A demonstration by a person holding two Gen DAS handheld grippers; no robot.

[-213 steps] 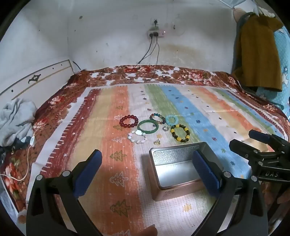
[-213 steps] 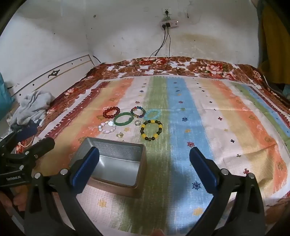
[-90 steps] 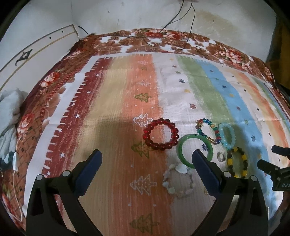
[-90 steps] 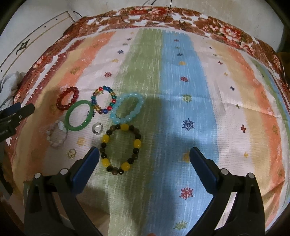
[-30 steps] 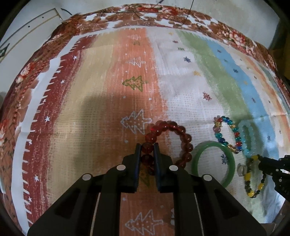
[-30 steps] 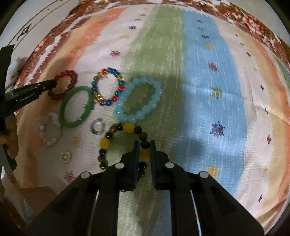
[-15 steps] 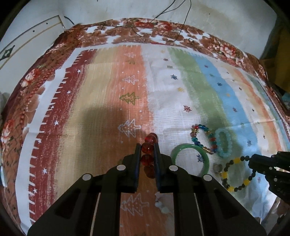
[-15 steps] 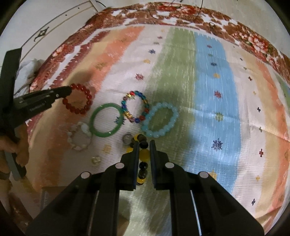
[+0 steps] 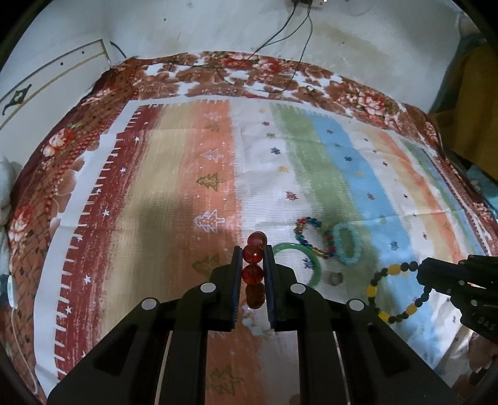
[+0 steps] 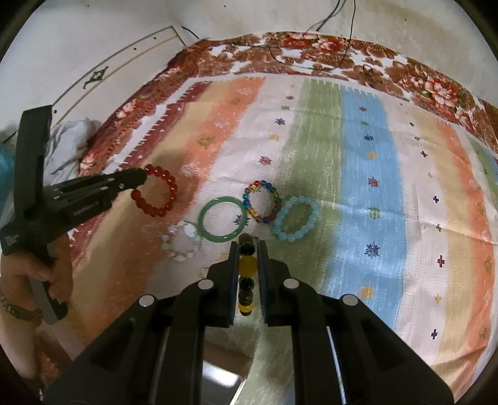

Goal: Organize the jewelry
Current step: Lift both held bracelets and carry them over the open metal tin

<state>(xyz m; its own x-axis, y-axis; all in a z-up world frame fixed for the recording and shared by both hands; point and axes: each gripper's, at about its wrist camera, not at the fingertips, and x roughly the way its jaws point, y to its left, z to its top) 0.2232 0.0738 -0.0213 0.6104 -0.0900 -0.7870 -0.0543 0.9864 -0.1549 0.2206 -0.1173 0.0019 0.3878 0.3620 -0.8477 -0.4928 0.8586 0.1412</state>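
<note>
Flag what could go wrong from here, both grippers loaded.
1. The left gripper pinches the red bead bracelet by only a few round beads; it could roll out mid-carry.
2. Same for the right gripper on the yellow-and-black bead bracelet, whose loop dangles free.
3. Only a corner of the metal tin shows, so a release could miss it.

A home bedroom. A striped bedspread (image 9: 326, 174) with a floral border covers a bed against a stained white wall (image 9: 186, 28), where cables (image 9: 280, 28) hang at twelve o'clock. Crumpled clothing (image 10: 68, 140) lies at nine o'clock.
</note>
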